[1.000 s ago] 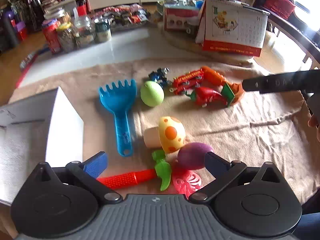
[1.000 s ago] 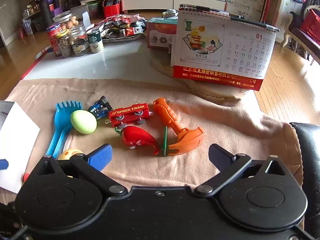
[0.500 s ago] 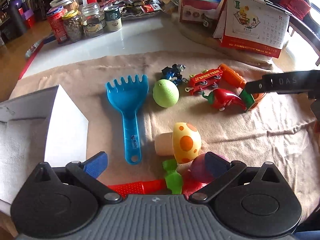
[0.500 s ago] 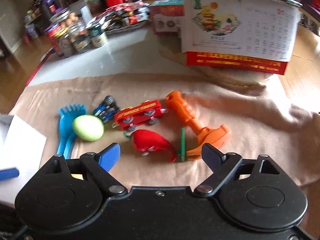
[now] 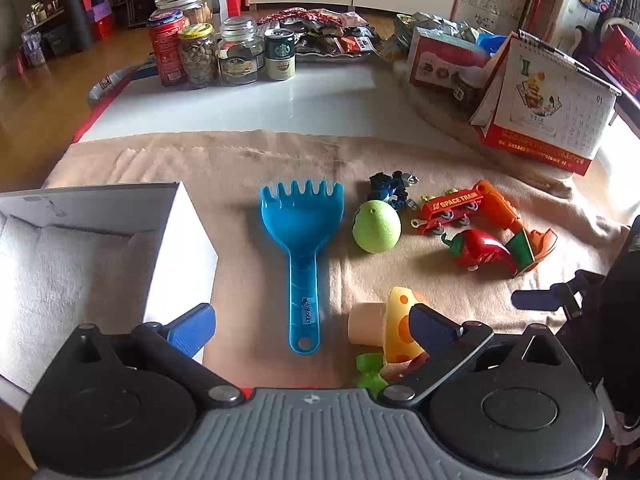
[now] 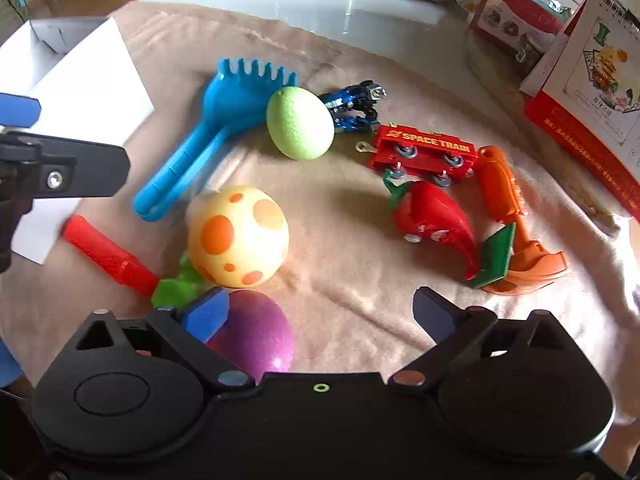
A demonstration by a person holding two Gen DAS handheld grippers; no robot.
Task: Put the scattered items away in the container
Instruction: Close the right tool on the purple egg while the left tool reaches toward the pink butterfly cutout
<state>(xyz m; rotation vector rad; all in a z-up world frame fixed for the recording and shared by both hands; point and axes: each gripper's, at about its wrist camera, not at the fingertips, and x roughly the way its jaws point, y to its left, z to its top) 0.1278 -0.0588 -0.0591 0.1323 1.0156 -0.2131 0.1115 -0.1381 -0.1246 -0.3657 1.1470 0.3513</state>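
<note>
Toys lie scattered over a beige towel (image 5: 248, 160) spread on the table, and a white box (image 5: 172, 240) lined with white cloth stands at the towel's left edge. The left gripper (image 5: 312, 326) hangs with its blue-padded jaws spread wide and nothing between the pads; its right finger stands in front of a yellow mushroom toy with orange spots (image 6: 238, 236), while a blue toy rake (image 5: 304, 240) lies on the towel between the fingers in the left wrist view, tines pointing away. The right gripper (image 6: 320, 316) is also wide open, its jaws having just been opening, with bare towel between them; its left pad sits just beside a purple egg (image 6: 256, 336) without pressing on it. A red-handled toy with a green neck (image 6: 112, 256) lies left of the mushroom, touching it. Farther off rest a green egg (image 6: 300, 122) against the rake's head, a small blue robot figure (image 6: 356, 106), a red train car (image 6: 424, 150), a red chilli toy (image 6: 436, 224) and an orange toy axe (image 6: 508, 216) with a green blade. Jars, a can and a desk calendar (image 5: 548, 112) stand beyond the towel.
</note>
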